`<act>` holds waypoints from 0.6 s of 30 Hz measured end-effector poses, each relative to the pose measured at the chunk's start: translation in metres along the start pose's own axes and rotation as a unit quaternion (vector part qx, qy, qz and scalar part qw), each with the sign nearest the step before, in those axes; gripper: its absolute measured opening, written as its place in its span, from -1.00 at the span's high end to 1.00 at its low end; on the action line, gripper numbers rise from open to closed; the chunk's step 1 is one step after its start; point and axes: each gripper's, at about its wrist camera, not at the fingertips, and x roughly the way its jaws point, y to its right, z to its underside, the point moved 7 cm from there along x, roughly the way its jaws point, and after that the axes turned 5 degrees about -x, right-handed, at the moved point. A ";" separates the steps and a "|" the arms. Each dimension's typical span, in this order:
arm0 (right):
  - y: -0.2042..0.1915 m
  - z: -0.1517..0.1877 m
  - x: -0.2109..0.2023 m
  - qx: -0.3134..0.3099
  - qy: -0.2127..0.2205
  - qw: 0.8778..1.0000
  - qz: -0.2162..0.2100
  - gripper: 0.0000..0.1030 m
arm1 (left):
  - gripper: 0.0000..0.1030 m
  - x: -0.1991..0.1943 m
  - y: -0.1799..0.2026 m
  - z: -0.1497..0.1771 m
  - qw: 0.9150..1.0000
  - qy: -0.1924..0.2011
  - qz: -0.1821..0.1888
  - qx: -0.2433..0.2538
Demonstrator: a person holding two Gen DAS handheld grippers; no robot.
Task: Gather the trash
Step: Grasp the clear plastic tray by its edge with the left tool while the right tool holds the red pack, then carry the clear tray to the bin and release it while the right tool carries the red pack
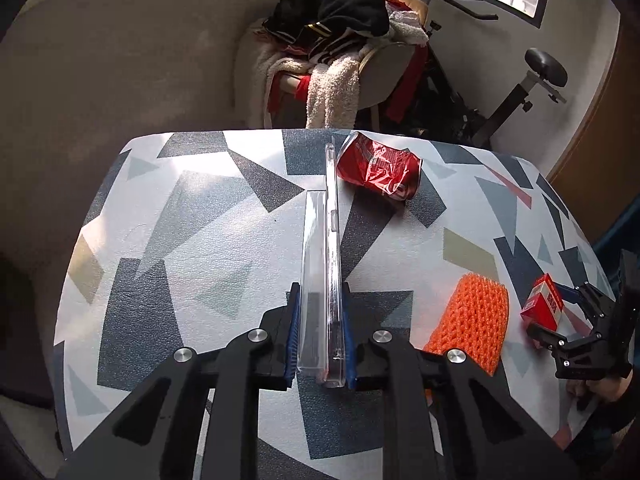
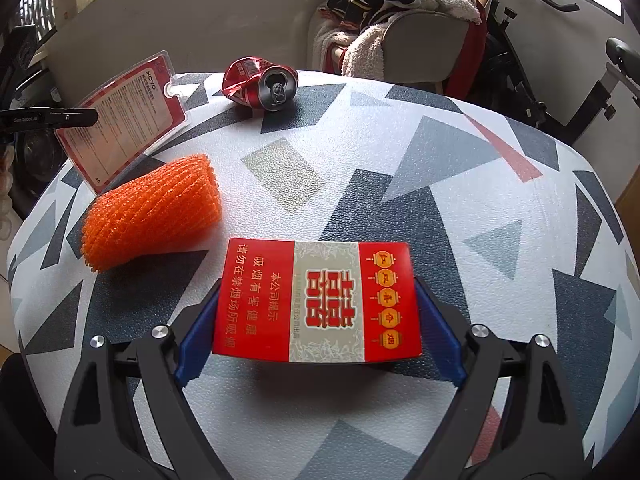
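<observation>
My left gripper [image 1: 320,292] is shut on a clear plastic blister pack [image 1: 326,240], seen edge-on between the blue pads and held over the patterned table [image 1: 192,220]. From the right wrist view the same pack [image 2: 124,120] shows its red printed card at the table's left edge. My right gripper [image 2: 317,280] is shut on a red cigarette box [image 2: 316,300], pads against its two short sides, just above the tabletop. A crushed red can [image 1: 378,170] lies on its side at the far edge. An orange foam net sleeve [image 2: 152,208] lies between the two grippers.
Behind the table stands a chair piled with clothes and towels [image 1: 340,52], with an exercise bike [image 1: 520,92] to its right under a window. The table's rounded edge drops off on all sides. A hand on the right gripper's handle shows at the right [image 1: 600,388].
</observation>
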 end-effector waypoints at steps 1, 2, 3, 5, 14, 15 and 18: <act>0.000 0.000 0.001 0.000 -0.001 1.000 0.000 -0.69 | 0.66 0.003 0.000 0.002 1.000 -0.003 -0.004 0.002; 0.000 0.000 0.001 0.000 -0.002 1.000 0.000 -0.69 | 0.66 0.006 -0.001 0.004 1.000 -0.004 -0.010 0.005; 0.000 0.000 0.001 0.001 -0.002 1.000 0.001 -0.69 | 0.67 0.006 -0.001 0.005 1.000 0.000 -0.017 0.009; 0.000 0.000 0.001 0.000 -0.002 1.000 0.003 -0.69 | 0.67 0.005 -0.002 0.006 1.000 0.014 -0.024 0.013; -0.010 -0.005 -0.015 -0.032 0.011 0.999 0.022 -0.69 | 0.69 -0.051 0.010 0.022 0.999 0.045 0.009 0.024; -0.014 -0.007 -0.025 -0.034 0.022 0.999 0.019 -0.69 | 0.69 -0.061 0.012 0.027 0.998 0.048 0.014 0.028; -0.027 -0.009 -0.052 -0.029 0.047 0.998 0.006 -0.69 | 0.69 -0.086 0.015 0.041 0.998 0.056 0.026 0.032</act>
